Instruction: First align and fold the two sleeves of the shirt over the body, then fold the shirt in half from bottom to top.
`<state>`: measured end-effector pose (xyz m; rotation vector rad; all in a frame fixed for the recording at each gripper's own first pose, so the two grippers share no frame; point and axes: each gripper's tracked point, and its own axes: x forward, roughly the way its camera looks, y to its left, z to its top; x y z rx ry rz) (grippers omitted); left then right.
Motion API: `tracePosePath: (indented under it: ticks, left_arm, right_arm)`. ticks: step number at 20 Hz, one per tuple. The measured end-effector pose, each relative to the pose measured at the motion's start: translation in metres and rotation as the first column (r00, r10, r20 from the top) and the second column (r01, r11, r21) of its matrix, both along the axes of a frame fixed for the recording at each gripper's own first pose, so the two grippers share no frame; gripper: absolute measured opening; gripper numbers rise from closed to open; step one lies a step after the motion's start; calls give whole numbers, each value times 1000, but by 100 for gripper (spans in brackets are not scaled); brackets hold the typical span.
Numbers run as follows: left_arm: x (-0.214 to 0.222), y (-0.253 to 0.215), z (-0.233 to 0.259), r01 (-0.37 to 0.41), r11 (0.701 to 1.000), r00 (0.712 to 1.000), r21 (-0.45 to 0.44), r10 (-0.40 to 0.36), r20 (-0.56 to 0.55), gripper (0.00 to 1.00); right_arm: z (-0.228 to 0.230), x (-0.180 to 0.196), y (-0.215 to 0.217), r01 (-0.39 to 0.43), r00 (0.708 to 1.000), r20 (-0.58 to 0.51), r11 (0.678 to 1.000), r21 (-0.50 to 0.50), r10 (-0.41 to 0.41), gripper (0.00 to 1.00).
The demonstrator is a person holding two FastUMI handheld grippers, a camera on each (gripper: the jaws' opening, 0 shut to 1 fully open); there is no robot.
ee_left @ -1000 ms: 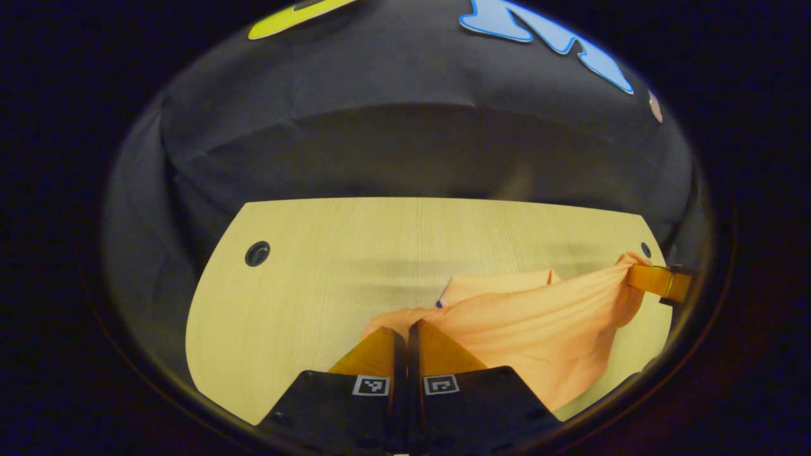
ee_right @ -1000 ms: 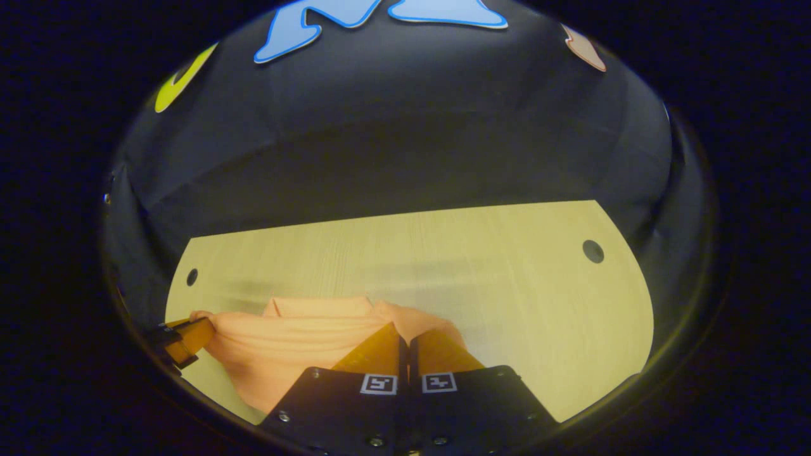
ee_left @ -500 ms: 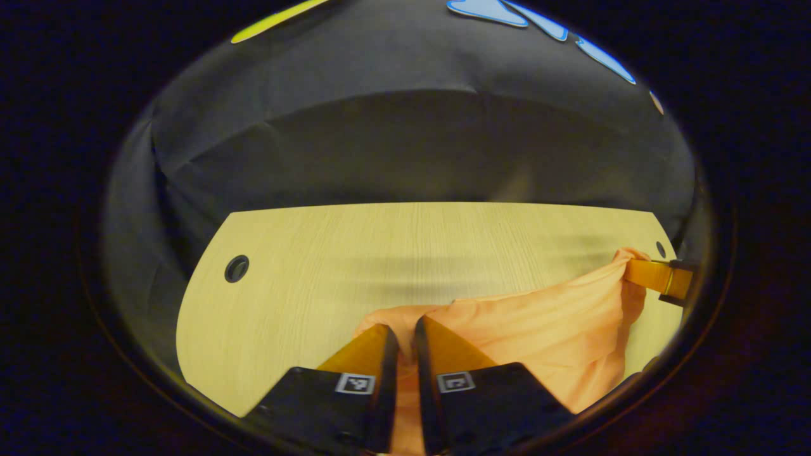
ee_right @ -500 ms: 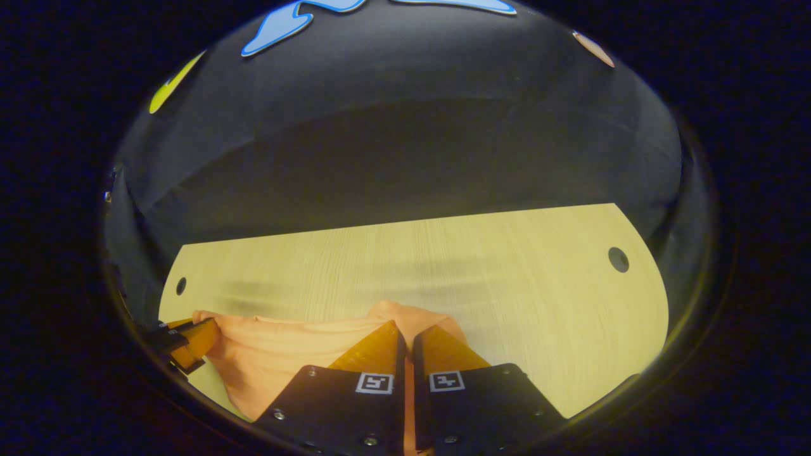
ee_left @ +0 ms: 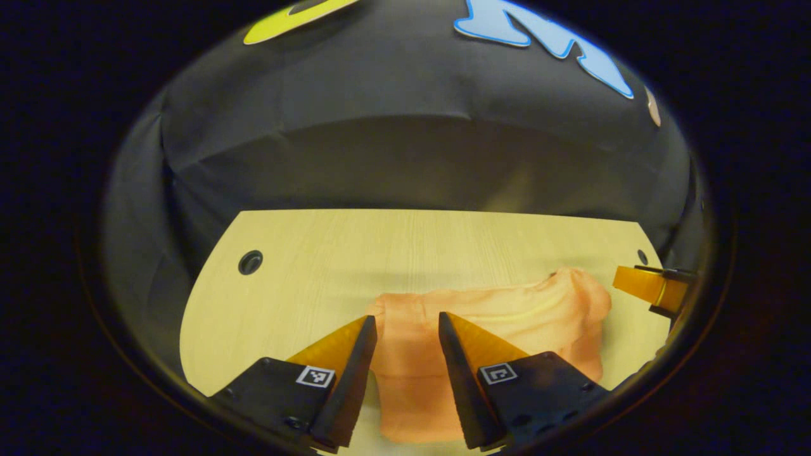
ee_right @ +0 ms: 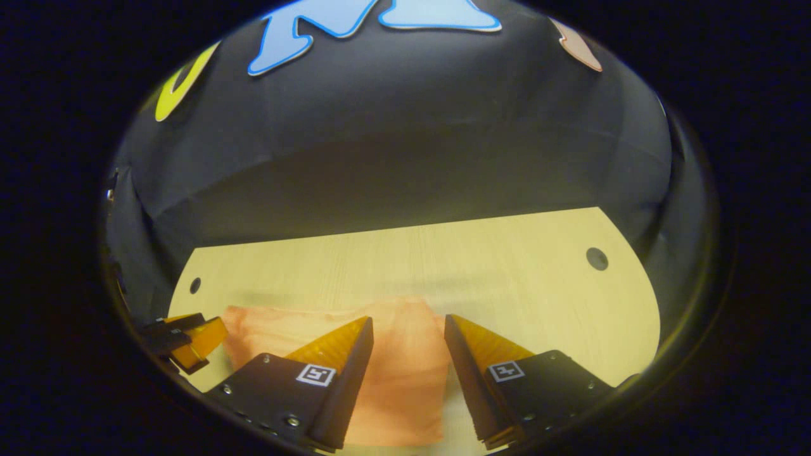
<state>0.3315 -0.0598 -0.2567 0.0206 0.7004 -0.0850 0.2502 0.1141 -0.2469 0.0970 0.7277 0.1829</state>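
Note:
The orange shirt [ee_left: 500, 316] lies folded in a compact stack on the pale wooden table [ee_left: 329, 253]. My left gripper [ee_left: 405, 323] stands open just above the stack's left end, fingers apart with cloth showing between them, touching nothing. In the right gripper view the shirt [ee_right: 393, 354] lies flat under my right gripper [ee_right: 408, 323], which is open over its right end. The right gripper [ee_left: 652, 285] also shows at the far right of the left gripper view, clear of the cloth. The left gripper [ee_right: 190, 339] shows at the left edge of the right gripper view.
The table has a round cable hole [ee_left: 250, 261] at its left side and another cable hole [ee_right: 596, 258] at its right side. Its far edge meets the black cloth wall [ee_left: 405, 152]. Bare wood stretches behind and beside the shirt.
Both grippers were shut on the lifted shirt edge; they have opened and let it go. The cloth has dropped flat onto the stack and both grippers have drawn back slightly.

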Motion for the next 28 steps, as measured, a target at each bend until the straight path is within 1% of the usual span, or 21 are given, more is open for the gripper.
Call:
tracePosePath:
  ticks: [1, 2, 3, 7, 11, 15, 18, 21, 24, 28]
  left_arm:
    - [-11, 0, 12, 6, 1000, 1000, -10, -6, 12, 69]
    - [-22, 0, 25, 12, 1000, 1000, -18, -11, 26, 70]
    - [-34, 0, 37, 16, 1000, 999, -25, -15, 42, 69]
    - [-91, -5, 90, 31, 998, 994, -54, -25, 107, 67]
    - [-152, -2, 138, 47, 997, 983, -54, -37, 178, 68]
    - [-211, -2, 168, 60, 997, 973, -51, -47, 227, 67]
    - [-254, 7, 179, 53, 998, 967, -36, -42, 251, 67]
    - [-290, 12, 177, 41, 998, 969, -48, -28, 247, 67]
    - [-314, 13, 166, 39, 998, 971, -39, -29, 238, 67]
    - [-334, 7, 153, 70, 997, 973, -22, -63, 221, 67]
  right_arm:
    - [10, -12, 0, -5, 1000, 11, 1000, 3, 5, 72]
    - [21, -23, -3, -7, 1000, 29, 1000, 6, 7, 72]
    - [33, -32, -4, -11, 999, 48, 1000, 10, 10, 72]
    - [84, -78, -8, -37, 992, 125, 999, 16, 35, 72]
    - [130, -129, -13, -51, 975, 216, 999, 6, 48, 72]
    - [159, -178, -17, -77, 956, 281, 997, -14, 78, 72]
    - [170, -212, -19, -84, 945, 317, 996, -17, 85, 72]
    - [169, -238, -23, -77, 941, 331, 997, -4, 74, 72]
    - [163, -255, -25, -65, 941, 334, 998, -1, 62, 72]
    - [153, -273, -30, -50, 947, 319, 999, 19, 41, 72]
